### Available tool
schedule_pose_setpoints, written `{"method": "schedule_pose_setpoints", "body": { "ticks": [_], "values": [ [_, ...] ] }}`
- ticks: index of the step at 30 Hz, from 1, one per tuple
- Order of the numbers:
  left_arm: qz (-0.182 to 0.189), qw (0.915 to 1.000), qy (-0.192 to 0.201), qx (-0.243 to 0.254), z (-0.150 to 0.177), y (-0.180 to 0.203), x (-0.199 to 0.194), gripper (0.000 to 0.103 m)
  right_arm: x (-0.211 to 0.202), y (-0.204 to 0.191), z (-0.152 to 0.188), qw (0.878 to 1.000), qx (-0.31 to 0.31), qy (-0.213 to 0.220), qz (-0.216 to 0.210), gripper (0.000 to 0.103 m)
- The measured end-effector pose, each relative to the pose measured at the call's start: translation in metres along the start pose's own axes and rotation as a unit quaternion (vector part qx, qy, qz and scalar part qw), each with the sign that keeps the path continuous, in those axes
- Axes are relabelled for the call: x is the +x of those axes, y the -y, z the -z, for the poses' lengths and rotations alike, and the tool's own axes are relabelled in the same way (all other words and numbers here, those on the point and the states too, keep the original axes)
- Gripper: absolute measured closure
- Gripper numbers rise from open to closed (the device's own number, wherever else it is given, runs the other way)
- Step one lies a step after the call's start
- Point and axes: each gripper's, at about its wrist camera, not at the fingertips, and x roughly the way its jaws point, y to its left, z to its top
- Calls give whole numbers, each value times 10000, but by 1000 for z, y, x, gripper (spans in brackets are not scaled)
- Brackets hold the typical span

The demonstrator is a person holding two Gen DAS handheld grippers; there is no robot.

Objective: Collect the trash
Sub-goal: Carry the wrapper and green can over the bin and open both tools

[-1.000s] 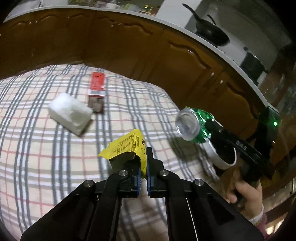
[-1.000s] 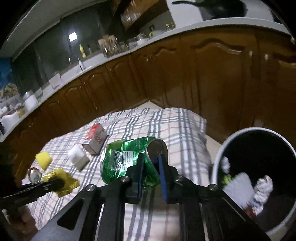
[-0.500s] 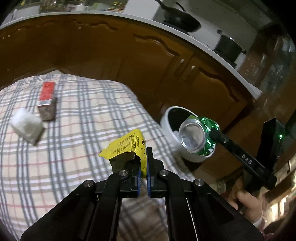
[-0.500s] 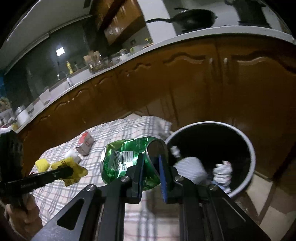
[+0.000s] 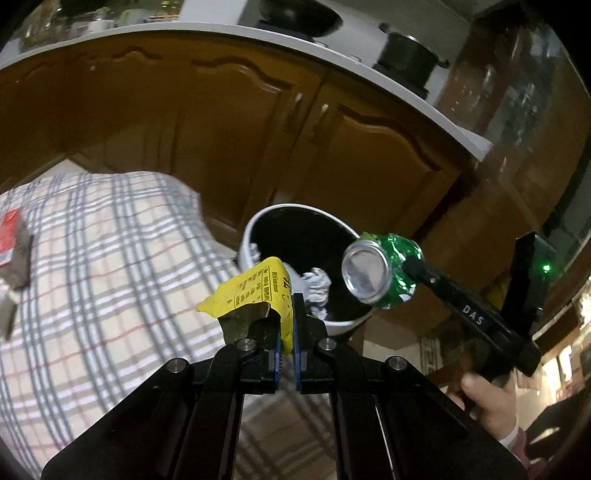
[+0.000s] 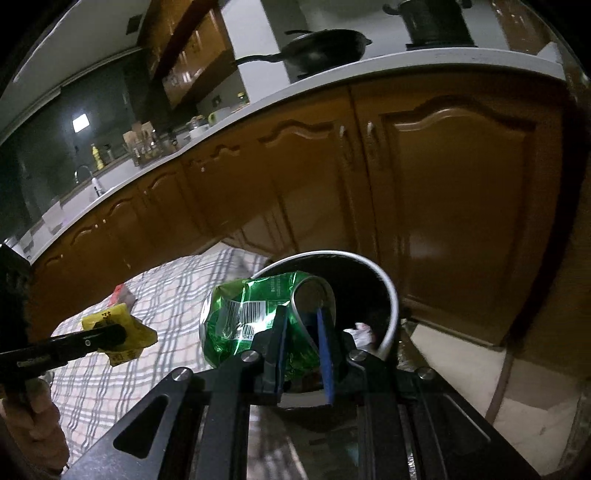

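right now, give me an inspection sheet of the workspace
surface: plaid tablecloth covers the table.
job's things: yellow wrapper and crushed green can both held up near the white bin; crumpled paper already inside the bin.
clutter: red carton lying on the cloth.
grippers: left gripper shut on the wrapper; right gripper shut on the can.
cables: nothing seen.
surroundings: wooden cabinets behind the bin; black pan and pot on the counter.
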Motion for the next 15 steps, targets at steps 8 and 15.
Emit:
{"method": "schedule_pose_setpoints", "body": {
  "ticks": [8, 15],
  "values": [
    [114, 9994, -209, 253, -19, 25, 33, 100, 12, 22, -4, 9999, 73, -30, 108, 88],
    [147, 9986, -459, 238, -27, 31, 63, 100, 25, 32, -6, 9997, 57, -110, 188, 88]
  ]
}}
